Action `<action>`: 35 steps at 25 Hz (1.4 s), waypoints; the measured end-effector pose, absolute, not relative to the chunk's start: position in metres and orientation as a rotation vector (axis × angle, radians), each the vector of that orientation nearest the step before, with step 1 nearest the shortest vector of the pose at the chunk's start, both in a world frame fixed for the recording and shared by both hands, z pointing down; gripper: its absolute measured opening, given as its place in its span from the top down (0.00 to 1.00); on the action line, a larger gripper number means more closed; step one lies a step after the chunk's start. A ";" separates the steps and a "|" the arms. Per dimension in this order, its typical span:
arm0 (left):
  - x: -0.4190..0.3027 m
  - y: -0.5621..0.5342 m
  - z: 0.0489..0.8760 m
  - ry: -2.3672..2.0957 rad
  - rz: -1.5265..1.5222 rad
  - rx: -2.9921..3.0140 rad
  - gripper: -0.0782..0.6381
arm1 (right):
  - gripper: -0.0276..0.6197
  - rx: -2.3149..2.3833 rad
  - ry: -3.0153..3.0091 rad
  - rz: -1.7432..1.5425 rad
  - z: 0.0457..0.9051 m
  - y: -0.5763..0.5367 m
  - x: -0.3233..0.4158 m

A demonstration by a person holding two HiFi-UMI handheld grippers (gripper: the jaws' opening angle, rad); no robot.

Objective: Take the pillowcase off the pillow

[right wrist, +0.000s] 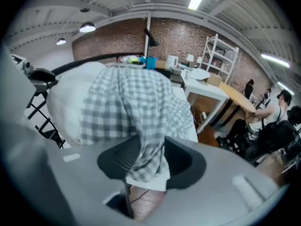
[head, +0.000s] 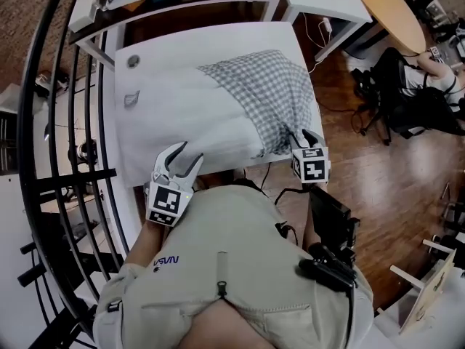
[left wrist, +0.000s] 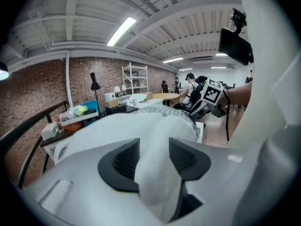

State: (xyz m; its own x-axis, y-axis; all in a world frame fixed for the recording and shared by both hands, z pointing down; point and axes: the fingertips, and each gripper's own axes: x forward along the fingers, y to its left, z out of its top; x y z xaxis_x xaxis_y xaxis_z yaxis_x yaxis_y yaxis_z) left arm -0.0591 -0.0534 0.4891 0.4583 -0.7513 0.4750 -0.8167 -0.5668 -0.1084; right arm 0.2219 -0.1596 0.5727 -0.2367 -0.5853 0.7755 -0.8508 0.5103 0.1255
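On white surface (head: 189,46), mid frame: pillow (head: 182,111), checked pillowcase (head: 265,97) covering right half. Left gripper (head: 190,153) fingers parted round bare pillow corner; right gripper (head: 305,137) fingers wide, pillowcase corner between, unpinched. Clamp both first, then draw pillowcase rightward, pillow anchored.
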 end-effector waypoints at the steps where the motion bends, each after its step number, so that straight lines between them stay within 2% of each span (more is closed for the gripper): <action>1: -0.056 -0.058 0.469 -1.418 0.711 2.608 0.59 | 0.69 1.180 -1.993 0.410 0.552 -0.162 0.219; 2: -0.054 -0.067 0.451 -1.457 0.683 2.643 0.59 | 0.66 1.183 -2.043 0.391 0.533 -0.167 0.213; 4: -0.057 -0.092 0.428 -1.541 0.638 2.674 0.58 | 0.67 1.192 -2.129 0.334 0.503 -0.182 0.195; 8: -0.071 -0.158 0.423 -1.631 0.667 2.646 0.58 | 0.67 1.136 -2.233 0.194 0.475 -0.220 0.140; 10: -0.074 -0.190 0.435 -1.628 0.709 2.608 0.57 | 0.67 1.088 -2.260 0.122 0.469 -0.241 0.111; 14: -0.082 -0.237 0.485 -1.575 0.847 2.475 0.46 | 0.67 1.001 -2.300 0.065 0.471 -0.282 0.056; 17: -0.077 -0.243 0.533 -1.402 0.990 2.393 0.45 | 0.67 0.925 -2.272 0.052 0.485 -0.304 0.020; 19: -0.068 -0.234 0.549 -1.309 1.044 2.381 0.55 | 0.67 0.848 -2.209 0.016 0.505 -0.313 0.002; 21: -0.063 -0.223 0.549 -1.298 1.082 2.401 0.76 | 0.67 0.775 -2.122 -0.027 0.526 -0.317 -0.006; 22: -0.063 -0.219 0.543 -1.321 1.093 2.419 0.84 | 0.71 0.763 -2.086 -0.056 0.532 -0.319 -0.006; 24: -0.064 -0.211 0.524 -1.386 1.078 2.462 0.86 | 0.95 0.805 -2.026 -0.130 0.531 -0.327 0.002; 35: -0.087 -0.156 0.422 -1.596 0.705 2.587 0.87 | 0.95 1.185 -1.926 -0.146 0.479 -0.378 0.108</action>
